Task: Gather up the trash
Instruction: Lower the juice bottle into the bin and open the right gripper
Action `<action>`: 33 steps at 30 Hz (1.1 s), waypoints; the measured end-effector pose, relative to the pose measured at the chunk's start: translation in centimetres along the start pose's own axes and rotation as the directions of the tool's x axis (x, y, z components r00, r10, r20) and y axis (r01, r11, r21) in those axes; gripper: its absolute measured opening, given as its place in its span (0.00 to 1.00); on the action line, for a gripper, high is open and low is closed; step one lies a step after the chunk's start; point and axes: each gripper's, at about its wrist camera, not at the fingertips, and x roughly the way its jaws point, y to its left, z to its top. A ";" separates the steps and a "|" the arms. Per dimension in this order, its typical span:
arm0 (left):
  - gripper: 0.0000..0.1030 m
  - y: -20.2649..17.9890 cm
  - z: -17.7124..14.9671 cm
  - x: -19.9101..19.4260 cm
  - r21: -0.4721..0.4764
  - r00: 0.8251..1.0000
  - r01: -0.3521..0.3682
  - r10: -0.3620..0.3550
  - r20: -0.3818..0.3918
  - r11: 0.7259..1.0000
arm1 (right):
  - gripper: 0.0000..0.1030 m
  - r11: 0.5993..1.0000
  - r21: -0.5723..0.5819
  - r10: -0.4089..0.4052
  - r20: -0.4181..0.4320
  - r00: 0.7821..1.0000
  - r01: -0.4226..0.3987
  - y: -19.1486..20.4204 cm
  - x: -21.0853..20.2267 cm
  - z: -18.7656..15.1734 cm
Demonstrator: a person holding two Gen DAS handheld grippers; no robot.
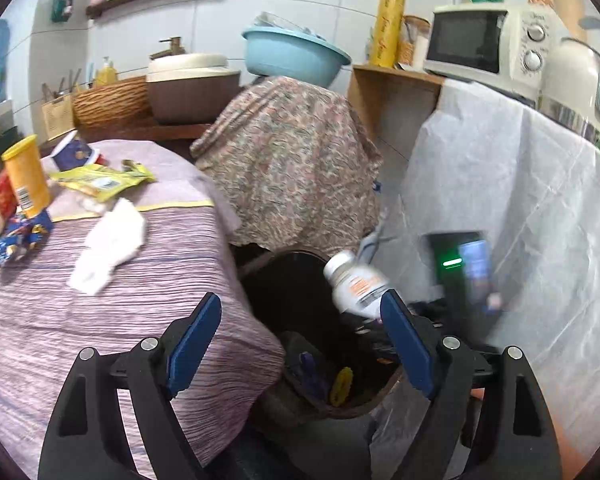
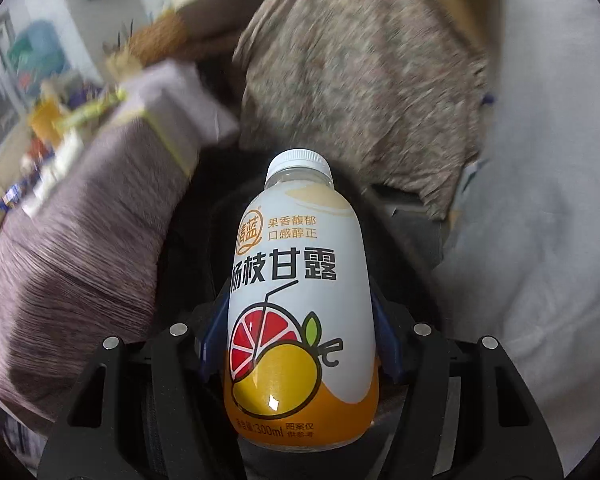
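The left gripper [image 1: 300,332] stood wide open with nothing between its blue pads [image 1: 194,340], above the dark bin [image 1: 296,280] beside the table [image 1: 100,320]. The bin's inside was mostly black; only a purple scrap [image 1: 310,364] and a yellow scrap [image 1: 342,384] showed near its front rim, and what they were could not be told. The right pad hid the lower end of the bottle [image 1: 356,286], which hung tilted over the bin's far side, blurred.

From the right wrist, the right gripper [image 2: 298,344] was clamped on the bottle [image 2: 300,300], its pads pressed to both flanks and largely hidden behind the label. The bottle pointed cap-first toward the dark bin mouth [image 2: 204,216]. Everything around it was smeared.

Still on the table lay a yellow can [image 1: 26,178], a yellow wrapper [image 1: 100,182], white tissue [image 1: 108,244] and a blue packet [image 1: 12,246], the packet cut off at the left edge. A dark device with a green light [image 1: 460,264] against the white sheet [image 1: 520,200] was too blurred to identify.
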 end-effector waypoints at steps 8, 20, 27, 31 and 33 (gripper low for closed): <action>0.79 2.7 -0.3 -1.5 -0.058 0.999 -0.042 0.043 0.008 0.997 | 0.60 0.998 -0.054 -0.055 -0.269 0.962 0.042 0.6 9.8 1.4; 0.79 3.6 -0.5 -2.5 -0.089 0.998 -0.059 0.060 0.013 0.994 | 0.61 0.988 -0.130 -0.139 -0.490 0.861 0.086 1.0 16.9 -0.5; 0.80 4.5 -0.5 -3.5 -0.115 0.997 -0.067 0.071 0.029 0.991 | 0.78 0.974 -0.182 -0.207 -0.486 0.849 0.134 1.7 16.5 -0.4; 0.80 4.9 -0.7 -4.2 -0.127 0.996 -0.069 0.075 0.040 0.989 | 0.78 0.978 -0.160 -0.193 -0.449 0.873 0.134 2.4 14.1 -0.2; 0.80 5.2 -0.7 -4.8 -0.134 0.995 -0.074 0.082 0.051 0.988 | 0.78 0.975 -0.171 -0.201 -0.404 0.892 0.142 2.9 12.4 0.0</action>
